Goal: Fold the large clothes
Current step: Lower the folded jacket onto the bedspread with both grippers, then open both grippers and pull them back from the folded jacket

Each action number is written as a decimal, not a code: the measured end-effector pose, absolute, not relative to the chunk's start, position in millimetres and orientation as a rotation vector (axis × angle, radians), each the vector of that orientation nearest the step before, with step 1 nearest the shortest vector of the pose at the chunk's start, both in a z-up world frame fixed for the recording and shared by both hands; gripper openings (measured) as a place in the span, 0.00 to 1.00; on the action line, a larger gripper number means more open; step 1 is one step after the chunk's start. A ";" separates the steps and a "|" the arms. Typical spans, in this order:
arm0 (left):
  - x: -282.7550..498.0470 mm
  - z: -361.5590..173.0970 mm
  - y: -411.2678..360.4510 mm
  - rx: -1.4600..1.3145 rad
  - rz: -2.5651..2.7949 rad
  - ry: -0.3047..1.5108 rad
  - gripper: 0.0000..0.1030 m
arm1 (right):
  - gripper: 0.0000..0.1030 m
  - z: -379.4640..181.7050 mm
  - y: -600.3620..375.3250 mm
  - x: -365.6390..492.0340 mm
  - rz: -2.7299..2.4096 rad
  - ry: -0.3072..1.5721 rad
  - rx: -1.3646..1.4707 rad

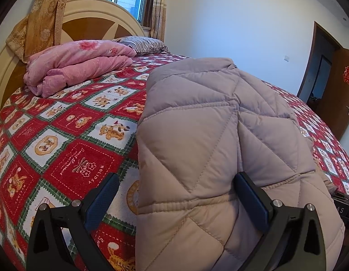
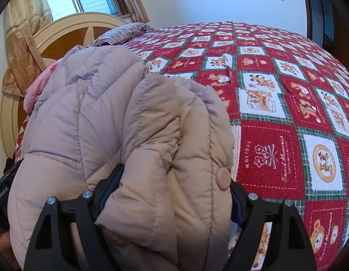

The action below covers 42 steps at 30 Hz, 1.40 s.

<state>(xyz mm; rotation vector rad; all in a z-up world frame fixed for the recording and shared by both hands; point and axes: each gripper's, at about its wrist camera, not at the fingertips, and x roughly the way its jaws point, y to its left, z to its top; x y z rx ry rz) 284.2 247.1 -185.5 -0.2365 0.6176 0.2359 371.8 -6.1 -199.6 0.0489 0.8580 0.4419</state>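
A puffy beige quilted jacket [image 1: 208, 124] lies folded on the bed. My left gripper [image 1: 176, 176] is open at the jacket's near left edge. Its right finger [image 1: 248, 194] rests against the quilting and its left finger [image 1: 104, 194] stands apart over the bedspread. In the right wrist view the jacket [image 2: 129, 113] bulges as a thick bundle with a round snap button [image 2: 224, 178]. My right gripper [image 2: 177, 176] stands wide around that near fold. The blue pads show beside the fabric and do not squeeze it.
The bed carries a red, white and green patchwork bedspread [image 1: 72, 135] [image 2: 287, 113]. A folded pink quilt [image 1: 79, 65] and a striped pillow [image 1: 145, 44] lie by the cream headboard [image 1: 91, 6]. A wooden door [image 1: 343, 90] stands open at the right.
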 end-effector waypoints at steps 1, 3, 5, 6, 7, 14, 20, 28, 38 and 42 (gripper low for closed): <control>284.4 -185.7 247.3 -0.239 0.233 0.618 0.99 | 0.80 -199.6 -5.9 371.8 0.439 0.858 0.046; 285.0 -186.4 248.4 -0.248 0.226 0.620 0.99 | 0.81 -199.9 -5.5 371.4 0.436 0.858 0.046; 285.1 -186.2 249.0 -0.250 0.223 0.623 0.99 | 0.81 -199.9 -5.5 371.8 0.433 0.861 0.044; 285.2 -185.0 249.2 -0.249 0.222 0.629 0.99 | 0.82 -199.8 -5.2 372.2 0.432 0.862 0.043; 284.7 -183.0 249.2 -0.250 0.225 0.637 0.99 | 0.82 -199.4 -5.1 372.5 0.432 0.865 0.042; 228.7 -116.8 229.8 -0.189 0.304 0.552 0.99 | 0.83 -162.7 -12.6 347.4 0.399 0.820 0.002; 141.6 -42.0 197.3 -0.136 0.306 0.410 0.99 | 0.86 -98.2 -27.0 271.0 0.447 0.697 -0.037; 94.5 2.4 182.2 -0.120 0.270 0.314 0.99 | 0.92 -32.6 -43.2 190.7 0.487 0.520 -0.018; 85.0 9.2 178.0 -0.121 0.237 0.289 0.99 | 0.92 -6.3 -48.6 158.8 0.483 0.430 -0.034; 83.6 9.5 177.3 -0.123 0.234 0.288 0.99 | 0.92 -3.5 -46.6 153.6 0.489 0.415 -0.042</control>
